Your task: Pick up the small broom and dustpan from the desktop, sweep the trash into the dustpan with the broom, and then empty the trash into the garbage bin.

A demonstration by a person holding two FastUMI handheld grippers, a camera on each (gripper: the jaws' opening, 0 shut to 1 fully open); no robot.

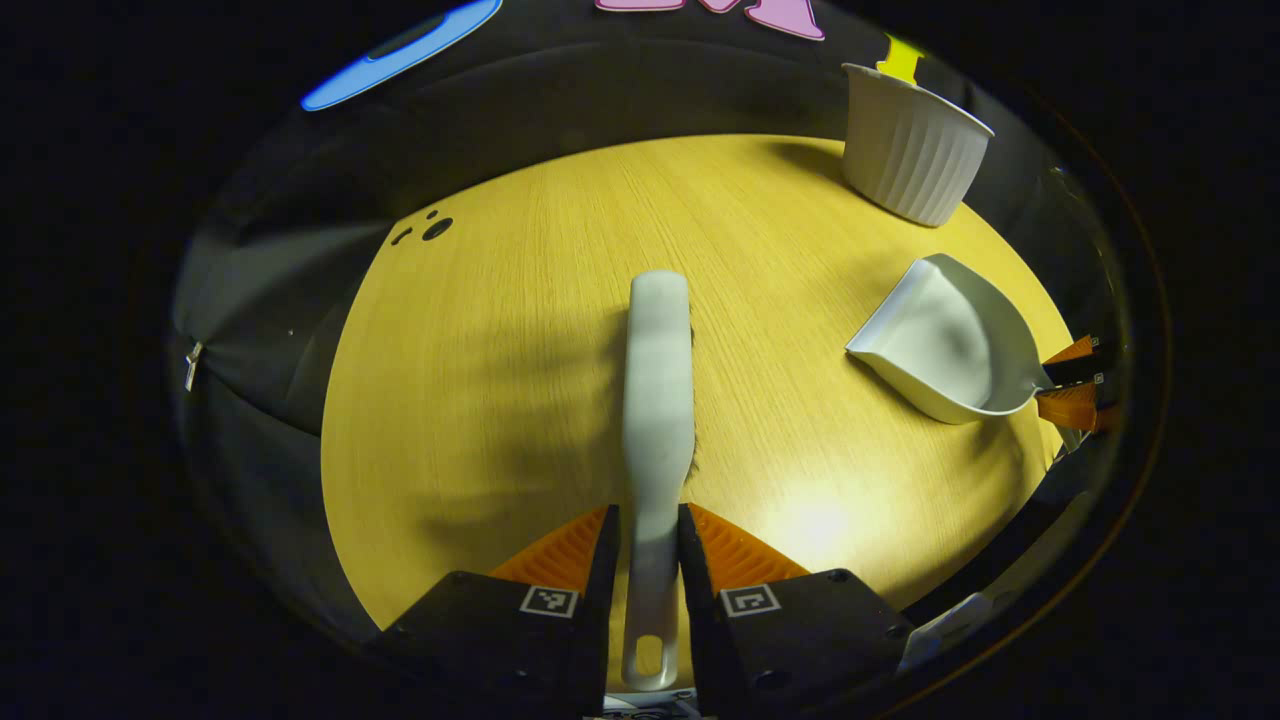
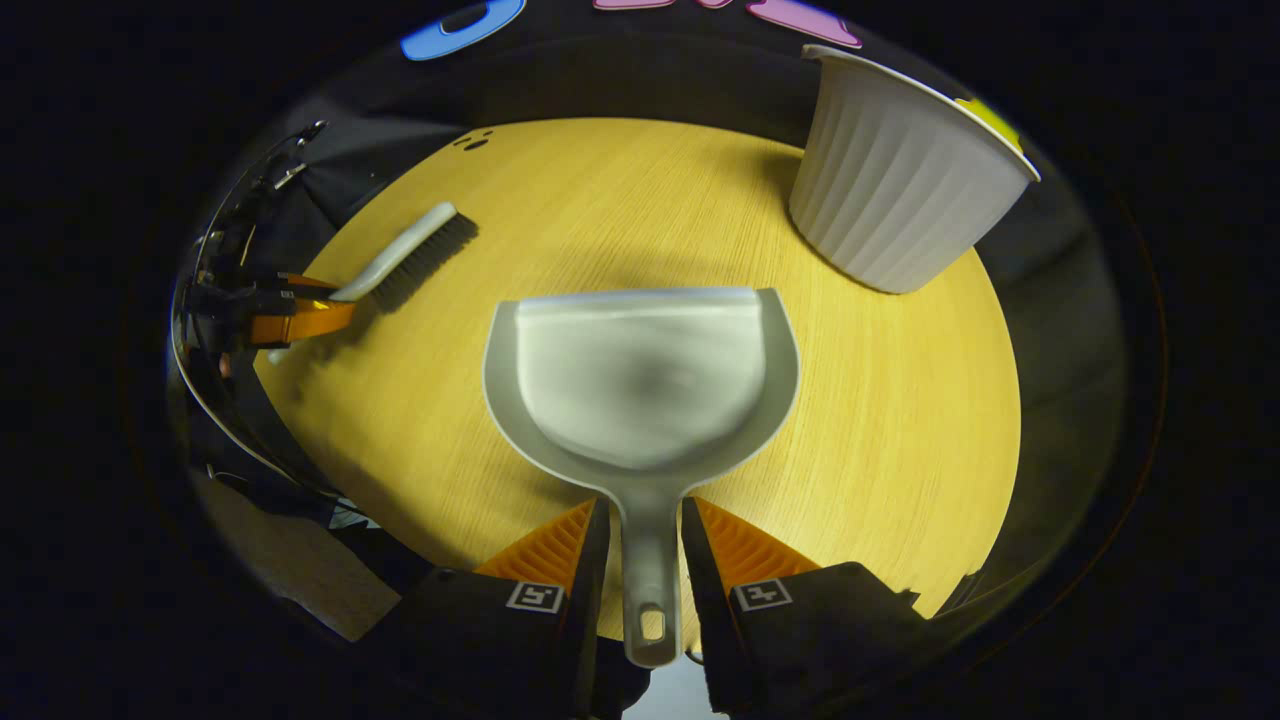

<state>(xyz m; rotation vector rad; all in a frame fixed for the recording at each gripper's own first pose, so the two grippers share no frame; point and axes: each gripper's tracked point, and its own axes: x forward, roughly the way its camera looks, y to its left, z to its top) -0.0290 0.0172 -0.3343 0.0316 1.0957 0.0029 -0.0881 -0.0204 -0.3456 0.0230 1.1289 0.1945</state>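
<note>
The left gripper (image 1: 645, 545) has both fingers pressed against the handle of the small broom (image 1: 657, 400), which runs straight out ahead of it over the middle of the round wooden desktop (image 1: 520, 330). The broom's back faces up, and a fringe of dark bristles peeks out along one side. In the right gripper view the same broom (image 2: 405, 257) sits near the desktop's (image 2: 900, 420) left edge, bristles down toward the wood, with the left gripper (image 2: 300, 318) clamped on its handle end.

The right gripper (image 2: 647, 560) grips the dustpan (image 2: 640, 375) by its handle, fingers closed tight on either side. The pan opens away from the gripper, its front lip toward the far side of the desktop. I cannot tell whether the lip touches the wood. From the left gripper view the dustpan (image 1: 940, 345) lies toward the right edge, with the right gripper (image 1: 1072, 385) at its handle.

A white ribbed garbage bin (image 2: 900, 170) stands upright at the far right edge, beyond the dustpan; it shows there in the left gripper view too (image 1: 912, 150).
</note>
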